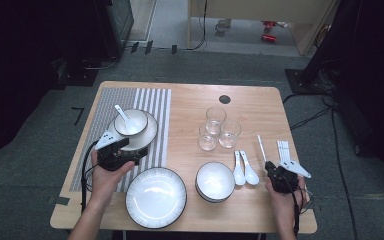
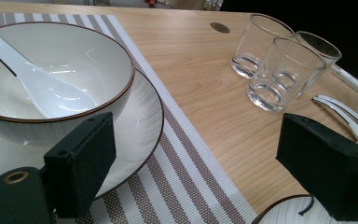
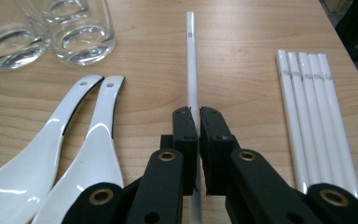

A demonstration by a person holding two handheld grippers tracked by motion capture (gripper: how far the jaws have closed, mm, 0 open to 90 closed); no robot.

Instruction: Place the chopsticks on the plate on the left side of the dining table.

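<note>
Table setting, high view and both gripper views. The three glasses (image 1: 216,128) near the middle of the wooden table (image 1: 260,107) served as the landmark.

Right gripper (image 1: 271,166): held in the person's right hand (image 1: 283,196), to the right of the glasses and nearer the person. Its jaws were closed on a single white chopstick (image 3: 192,70), which passed between the pads and ran straight ahead from them over the tabletop. In the right gripper view the gripped chopstick lay between two white spoons (image 3: 74,140) on one side and a row of five white chopsticks (image 3: 314,116) on the other. The row lay flat on the table, its sticks side by side and touching. In the high view the spoons sat just below the glasses and the row lay farther right, near the table's edge.

Left gripper (image 1: 130,150): held in the left hand (image 1: 105,177), well left of the glasses. Its jaws stood wide apart and held nothing. Just ahead of it, a bowl (image 2: 70,65) containing a spoon (image 2: 37,84) rested on a plate (image 2: 140,121), which lay on a striped placemat (image 2: 186,172).

Also nearer the person than the glasses: a large empty plate (image 1: 156,197) and a stack of bowls (image 1: 215,182).
</note>
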